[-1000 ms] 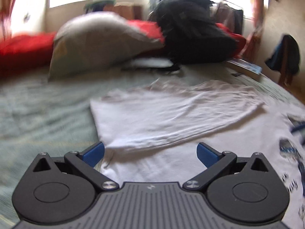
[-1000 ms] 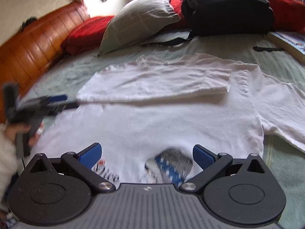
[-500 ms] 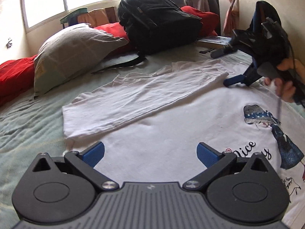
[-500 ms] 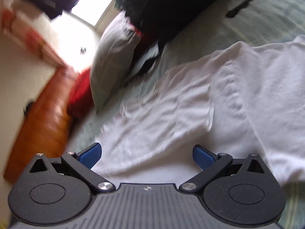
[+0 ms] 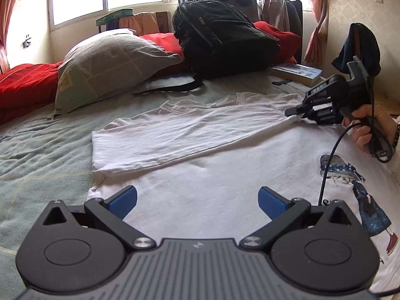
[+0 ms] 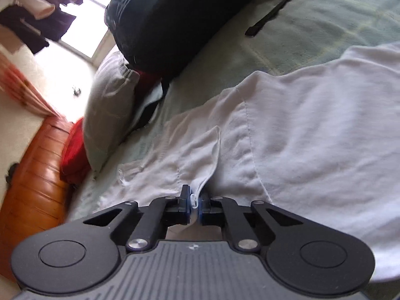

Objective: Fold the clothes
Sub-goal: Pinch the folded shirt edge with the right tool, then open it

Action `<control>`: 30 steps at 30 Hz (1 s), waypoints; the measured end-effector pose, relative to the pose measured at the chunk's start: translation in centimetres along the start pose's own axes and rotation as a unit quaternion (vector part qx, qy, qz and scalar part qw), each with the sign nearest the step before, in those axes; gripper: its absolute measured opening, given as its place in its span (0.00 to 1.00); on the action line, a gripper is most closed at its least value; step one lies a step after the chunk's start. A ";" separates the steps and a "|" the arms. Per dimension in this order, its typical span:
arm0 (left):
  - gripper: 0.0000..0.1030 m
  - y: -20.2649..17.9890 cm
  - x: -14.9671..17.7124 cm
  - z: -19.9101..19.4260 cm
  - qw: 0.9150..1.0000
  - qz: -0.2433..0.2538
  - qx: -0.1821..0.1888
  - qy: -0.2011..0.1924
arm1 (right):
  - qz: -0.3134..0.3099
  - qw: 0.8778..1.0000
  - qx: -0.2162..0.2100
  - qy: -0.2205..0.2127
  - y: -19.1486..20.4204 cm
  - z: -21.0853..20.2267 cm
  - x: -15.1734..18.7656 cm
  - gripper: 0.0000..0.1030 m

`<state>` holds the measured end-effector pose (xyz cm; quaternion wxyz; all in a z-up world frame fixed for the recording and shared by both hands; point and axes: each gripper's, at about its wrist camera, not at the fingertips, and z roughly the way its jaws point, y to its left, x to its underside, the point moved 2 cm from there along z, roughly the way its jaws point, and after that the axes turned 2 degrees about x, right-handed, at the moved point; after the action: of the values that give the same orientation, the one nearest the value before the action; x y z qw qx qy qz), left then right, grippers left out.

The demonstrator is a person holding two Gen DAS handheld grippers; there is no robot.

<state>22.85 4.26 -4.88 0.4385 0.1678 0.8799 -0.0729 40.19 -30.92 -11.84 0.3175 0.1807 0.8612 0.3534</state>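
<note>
Right wrist: white T-shirt [image 6: 300,130] fold pinched, wrinkled.

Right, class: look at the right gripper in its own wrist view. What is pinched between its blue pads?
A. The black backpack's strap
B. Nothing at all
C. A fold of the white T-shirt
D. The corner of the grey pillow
C: the right gripper has its pads closed on a ridge of the white T-shirt.
</note>
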 end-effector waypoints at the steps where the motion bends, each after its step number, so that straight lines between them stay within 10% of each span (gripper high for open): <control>1: 0.99 0.0 0.0 -0.1 1.000 0.000 0.000 -0.001 | -0.010 1.000 0.005 -0.002 0.4 -0.3 0.1 0.08; 12: 0.99 0.5 0.0 -0.3 1.000 -0.003 -0.001 0.001 | -0.067 0.997 0.035 -0.014 2.8 -3.1 1.0 0.08; 21: 0.99 1.2 -0.2 0.0 1.000 0.008 -0.007 0.009 | -0.087 0.990 0.107 -0.035 2.2 -4.9 1.4 0.35; 30: 0.99 2.1 -1.1 0.2 1.000 0.013 -0.003 0.011 | -0.270 0.960 0.071 -0.025 9.8 -2.7 2.9 0.40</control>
<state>24.36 5.94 -4.12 0.4303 0.1787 0.8826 -0.0627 37.13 -24.04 -4.50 0.4090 -0.0275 0.8925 0.1882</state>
